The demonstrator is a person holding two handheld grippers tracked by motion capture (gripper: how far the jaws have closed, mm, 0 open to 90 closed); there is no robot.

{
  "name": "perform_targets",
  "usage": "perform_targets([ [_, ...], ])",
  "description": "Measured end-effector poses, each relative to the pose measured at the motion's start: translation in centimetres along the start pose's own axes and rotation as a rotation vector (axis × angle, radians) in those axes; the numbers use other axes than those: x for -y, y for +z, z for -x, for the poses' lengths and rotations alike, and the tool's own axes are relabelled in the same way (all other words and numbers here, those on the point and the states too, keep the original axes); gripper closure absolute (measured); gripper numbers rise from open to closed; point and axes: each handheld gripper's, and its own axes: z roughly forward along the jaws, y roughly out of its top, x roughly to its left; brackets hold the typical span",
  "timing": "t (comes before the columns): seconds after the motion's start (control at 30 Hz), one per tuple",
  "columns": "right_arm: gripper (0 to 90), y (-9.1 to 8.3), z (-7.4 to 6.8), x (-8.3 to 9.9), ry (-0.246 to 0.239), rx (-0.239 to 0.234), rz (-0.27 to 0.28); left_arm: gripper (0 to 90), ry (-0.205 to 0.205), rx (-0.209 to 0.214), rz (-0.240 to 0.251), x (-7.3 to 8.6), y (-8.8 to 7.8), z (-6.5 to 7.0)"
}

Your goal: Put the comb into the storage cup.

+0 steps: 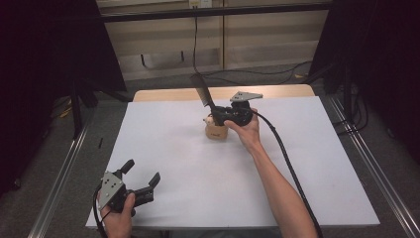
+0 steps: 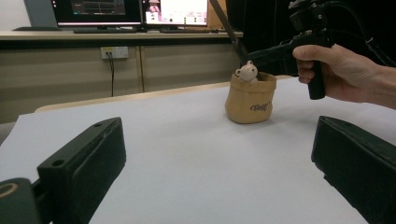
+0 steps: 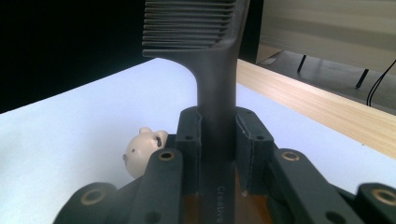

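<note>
My right gripper [image 1: 216,112] hovers just over a small tan fabric pouch [image 1: 216,132] at the table's middle back, shut on the handle of a black comb [image 1: 201,89] that slants up and to the left. In the right gripper view the comb [image 3: 215,79] rises from between the two closed pads, its teeth at the top. A little cream bear figure [image 2: 246,72] pokes out of the pouch [image 2: 250,100]; the bear [image 3: 143,151] sits just left of my jaws. My left gripper [image 1: 143,176] rests at the table's front left corner, open with nothing between its fingers.
The white table top [image 1: 163,148] has a wooden strip along its far edge [image 1: 168,94]. A black cable [image 1: 285,153] trails from my right gripper along the forearm. Dark curtains flank the table, and monitors [image 2: 130,11] stand on a bench beyond.
</note>
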Motion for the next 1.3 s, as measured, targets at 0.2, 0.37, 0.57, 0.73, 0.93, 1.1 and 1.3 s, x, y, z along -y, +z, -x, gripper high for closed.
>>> perform_targets([
  [0.2,73.1,-0.17,-0.04,-0.04,0.001,0.001,0.000,3.2,0.003,-0.003,0.003,-0.04,-0.03,0.00],
  [0.37,73.0,-0.37,-0.17,-0.19,-0.011,0.003,-0.005,3.2,0.003,-0.003,0.004,-0.05,-0.03,0.03],
  [0.57,73.0,-0.20,-0.19,0.03,-0.011,0.007,-0.027,3.2,0.006,-0.007,0.003,-0.05,-0.04,-0.02],
  [0.73,73.0,-0.15,-0.18,0.13,-0.014,0.010,-0.036,3.2,0.006,-0.004,0.000,-0.03,-0.06,-0.04],
  [0.93,72.9,-0.10,-0.23,0.47,-0.016,0.016,-0.052,3.1,0.005,0.001,0.003,-0.06,-0.03,0.01],
  [1.1,72.7,0.15,-0.48,0.60,-0.027,0.024,-0.072,3.2,0.006,-0.005,0.003,-0.05,-0.03,-0.04],
  [1.3,70.2,0.09,-0.33,0.67,-0.021,0.032,-0.074,3.2,-0.001,0.003,0.000,-0.02,0.01,0.00],
])
